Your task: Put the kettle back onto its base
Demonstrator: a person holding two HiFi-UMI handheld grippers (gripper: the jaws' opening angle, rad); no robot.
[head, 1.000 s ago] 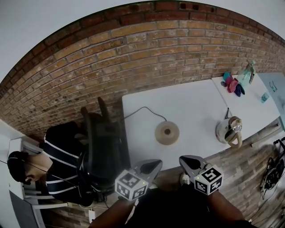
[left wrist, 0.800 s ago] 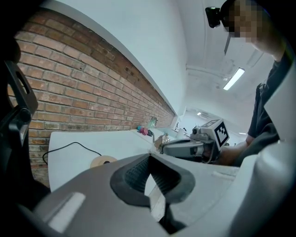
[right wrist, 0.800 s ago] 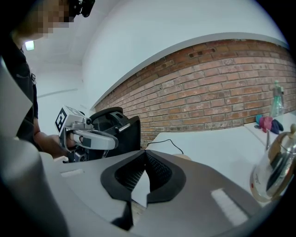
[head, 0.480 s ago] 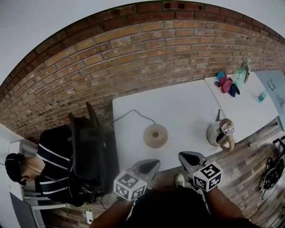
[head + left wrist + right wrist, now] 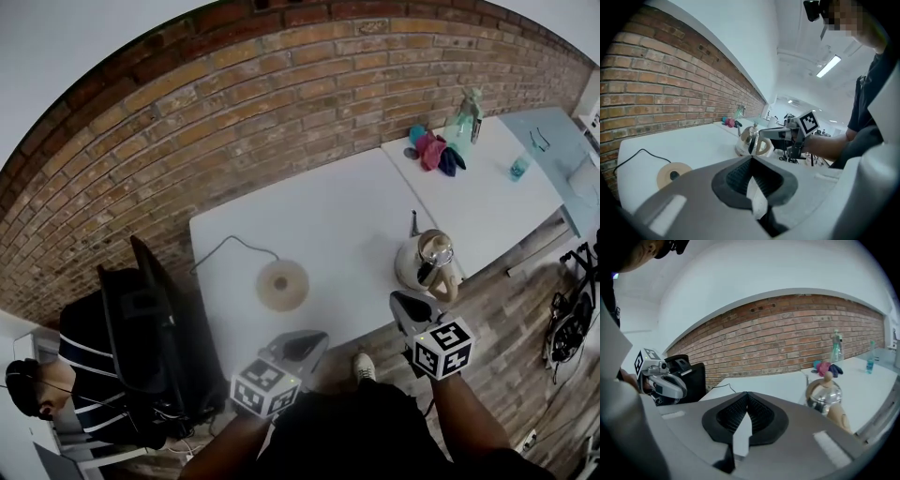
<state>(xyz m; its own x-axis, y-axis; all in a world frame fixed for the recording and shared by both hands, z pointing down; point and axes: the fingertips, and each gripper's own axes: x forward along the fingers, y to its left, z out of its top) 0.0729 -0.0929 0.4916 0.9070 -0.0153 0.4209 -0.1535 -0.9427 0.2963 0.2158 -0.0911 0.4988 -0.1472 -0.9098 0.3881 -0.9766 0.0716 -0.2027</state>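
A steel kettle point(image 5: 424, 262) with a tan handle stands near the front right corner of the white table point(image 5: 337, 225). Its round tan base point(image 5: 282, 285) lies apart to the left, with a cord running off the table's back. My right gripper point(image 5: 403, 301) is shut and empty, just in front of the kettle's handle, not touching it. My left gripper point(image 5: 306, 341) is shut and empty too, below the table's front edge, short of the base. The right gripper view shows the kettle point(image 5: 825, 397) ahead to the right. The left gripper view shows the base point(image 5: 673, 175) at left and the kettle point(image 5: 750, 139) beyond.
A black office chair point(image 5: 141, 305) stands left of the table, with a seated person point(image 5: 80, 370) beside it. On the adjoining table point(image 5: 497, 211) at the right are a spray bottle point(image 5: 466, 114), coloured cloths point(image 5: 432, 150) and a small bottle point(image 5: 518, 168). Cables point(image 5: 564, 330) lie on the floor at right.
The head view has swung right, so the table sits further left in frame. My right gripper has come closer to the kettle's handle. The kettle and base have not moved on the table.
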